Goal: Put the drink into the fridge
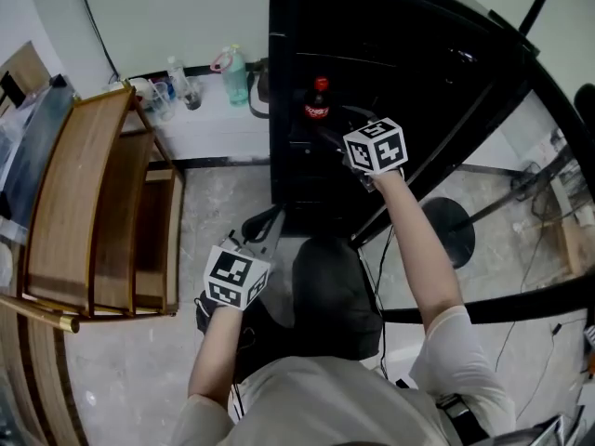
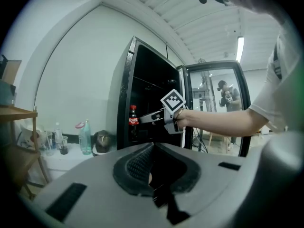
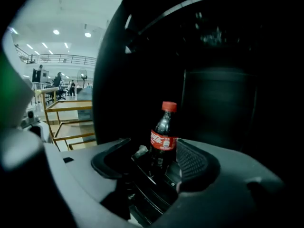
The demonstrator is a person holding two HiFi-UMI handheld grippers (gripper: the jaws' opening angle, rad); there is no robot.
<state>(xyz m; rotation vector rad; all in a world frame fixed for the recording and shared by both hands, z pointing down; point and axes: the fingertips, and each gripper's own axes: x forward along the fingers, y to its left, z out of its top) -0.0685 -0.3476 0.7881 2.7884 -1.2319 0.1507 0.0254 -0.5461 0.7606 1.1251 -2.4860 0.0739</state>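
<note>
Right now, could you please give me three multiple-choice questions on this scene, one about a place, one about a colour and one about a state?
1. Where does the cola bottle stand?
A) on the wooden rack
B) inside the black fridge
C) on the white ledge

2. What colour is the bottle's cap?
A) blue
B) white
C) red

3. How is the fridge door?
A) shut
B) swung open
C) taken off

Answers:
1 B: the right gripper view shows it upright in the dark interior.
2 C: the cap is red, like the label below it.
3 B: the left gripper view shows the glass door standing out to the side of the cabinet.
</note>
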